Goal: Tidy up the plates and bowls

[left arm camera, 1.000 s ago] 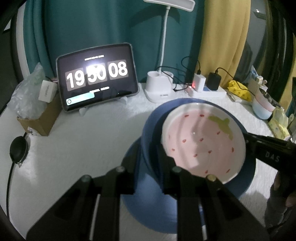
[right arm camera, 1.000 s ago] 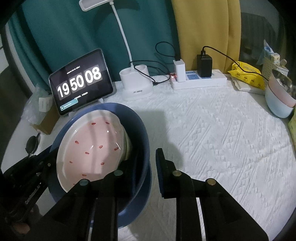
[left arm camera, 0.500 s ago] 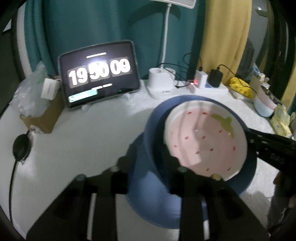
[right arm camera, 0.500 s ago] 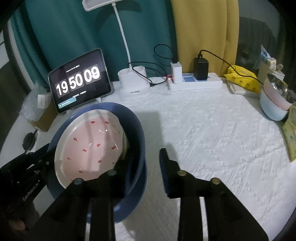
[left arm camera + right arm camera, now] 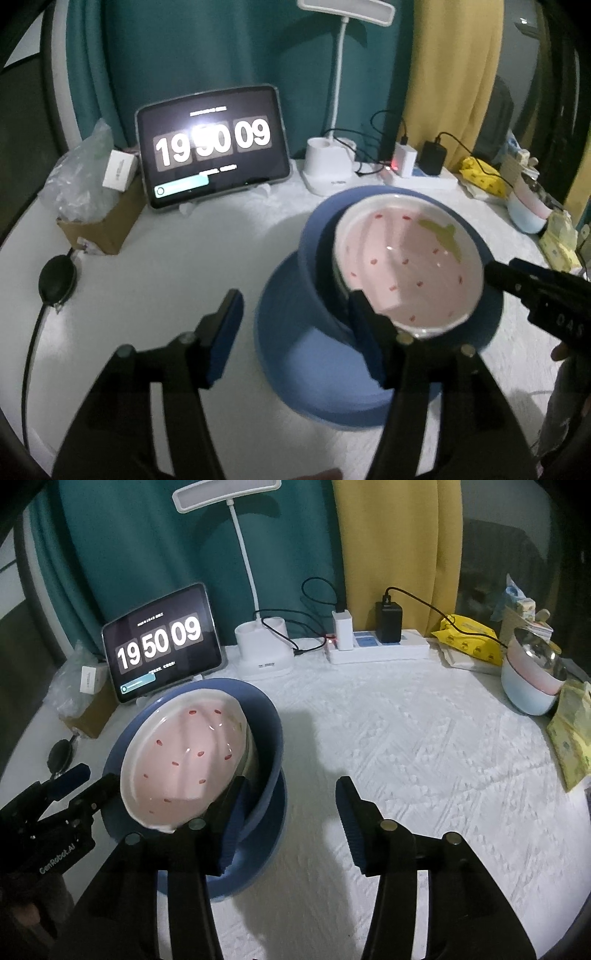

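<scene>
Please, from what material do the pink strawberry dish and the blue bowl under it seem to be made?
Strawberry dish: probably glazed ceramic; it is glossy, with small bright glints and a thick white rim. Blue bowl: matte and evenly coloured, without glints; it may be plastic or matte-glazed ceramic, the look does not decide. Blue plate beneath: same matte finish.

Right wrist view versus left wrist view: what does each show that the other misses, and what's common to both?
Only the right wrist view shows the open stretch of white tablecloth to the right of the stack and the steel lining of the pink-and-blue bowls at the far right.

Only the left wrist view shows the green strawberry leaf painted inside the pink strawberry bowl.

Both show that bowl tilted inside the blue bowl on the blue plate, the clock tablet, lamp base and power strip. The left tool and right tool have just been opening; neither holds anything.
</scene>
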`<move>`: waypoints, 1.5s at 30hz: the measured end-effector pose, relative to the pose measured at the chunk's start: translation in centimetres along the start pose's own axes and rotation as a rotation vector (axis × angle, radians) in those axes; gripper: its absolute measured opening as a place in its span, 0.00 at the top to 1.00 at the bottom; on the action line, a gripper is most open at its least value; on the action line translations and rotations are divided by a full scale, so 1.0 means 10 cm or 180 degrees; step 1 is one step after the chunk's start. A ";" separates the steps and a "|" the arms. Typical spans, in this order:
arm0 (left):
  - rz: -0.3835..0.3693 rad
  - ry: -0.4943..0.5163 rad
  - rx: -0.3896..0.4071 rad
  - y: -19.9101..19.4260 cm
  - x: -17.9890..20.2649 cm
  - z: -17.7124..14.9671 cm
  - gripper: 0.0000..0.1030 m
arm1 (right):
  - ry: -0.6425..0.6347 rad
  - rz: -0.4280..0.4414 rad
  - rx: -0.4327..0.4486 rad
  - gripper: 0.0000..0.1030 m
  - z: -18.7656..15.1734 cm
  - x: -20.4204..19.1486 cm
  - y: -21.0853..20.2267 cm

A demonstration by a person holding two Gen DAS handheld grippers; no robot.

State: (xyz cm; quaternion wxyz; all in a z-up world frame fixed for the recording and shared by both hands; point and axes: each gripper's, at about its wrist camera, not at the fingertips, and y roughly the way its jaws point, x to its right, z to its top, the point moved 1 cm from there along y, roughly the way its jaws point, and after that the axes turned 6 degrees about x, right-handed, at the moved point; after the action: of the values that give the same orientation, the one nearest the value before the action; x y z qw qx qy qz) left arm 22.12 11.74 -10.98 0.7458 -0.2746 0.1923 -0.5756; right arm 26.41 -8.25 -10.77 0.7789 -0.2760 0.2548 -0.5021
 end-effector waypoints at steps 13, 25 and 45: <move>-0.0096 0.0108 0.0163 -0.33 0.17 -0.09 0.38 | 0.0022 -0.0043 0.0086 0.48 -0.12 0.06 -0.24; -0.0289 0.0035 0.0379 -0.71 0.33 -0.18 0.36 | 0.0096 -0.0097 0.0186 0.48 -0.28 0.21 -0.56; -0.0493 -0.0050 0.0814 -1.44 0.55 -0.29 0.27 | 0.0141 -0.0228 0.0596 0.48 -0.47 0.42 -1.40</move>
State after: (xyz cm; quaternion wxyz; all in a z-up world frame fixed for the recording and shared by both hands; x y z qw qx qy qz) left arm 10.92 3.23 -3.97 0.7296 -0.1958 0.0899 -0.6490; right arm 15.82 -17.76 -5.02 0.7770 -0.1998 0.2138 -0.5573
